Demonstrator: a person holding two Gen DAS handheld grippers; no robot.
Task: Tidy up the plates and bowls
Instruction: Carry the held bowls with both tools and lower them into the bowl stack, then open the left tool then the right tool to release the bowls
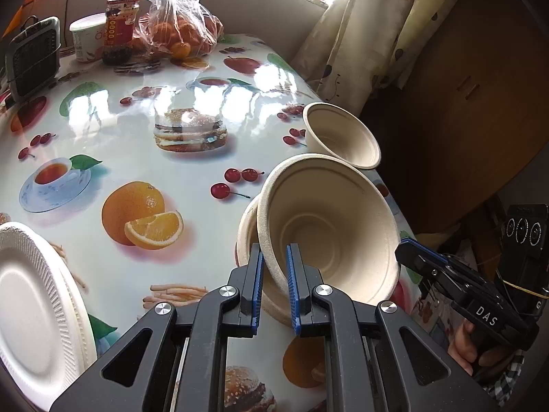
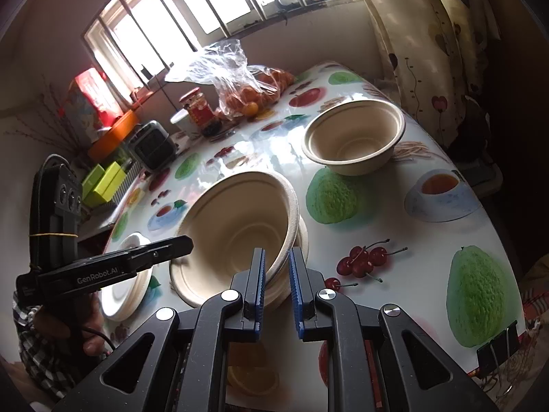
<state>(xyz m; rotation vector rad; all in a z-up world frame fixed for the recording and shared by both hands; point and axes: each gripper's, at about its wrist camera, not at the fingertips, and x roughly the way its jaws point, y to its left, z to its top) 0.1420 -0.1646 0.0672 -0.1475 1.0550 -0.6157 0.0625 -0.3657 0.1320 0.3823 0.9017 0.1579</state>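
Observation:
A beige paper bowl (image 1: 329, 226) (image 2: 236, 219) is held tilted over a second beige bowl (image 1: 246, 230) (image 2: 182, 283) that rests on the table. My left gripper (image 1: 274, 255) (image 2: 185, 240) is shut on the near rim of the tilted bowl. My right gripper (image 2: 277, 257) (image 1: 404, 245) is shut on the same bowl's opposite rim. A third beige bowl (image 1: 343, 137) (image 2: 353, 137) stands upright, apart, near the table's far right edge. A stack of white ribbed plates (image 1: 34, 302) (image 2: 123, 295) lies at the left.
On the fruit-print tablecloth (image 1: 137, 130) at the back stand a bag of oranges (image 1: 178, 31), a red-lidded jar (image 1: 120, 27), a white cup (image 1: 85, 37) and a small grey appliance (image 1: 32, 55). A curtain (image 1: 377, 34) hangs by the right edge. A binder clip (image 2: 497, 346) grips the cloth.

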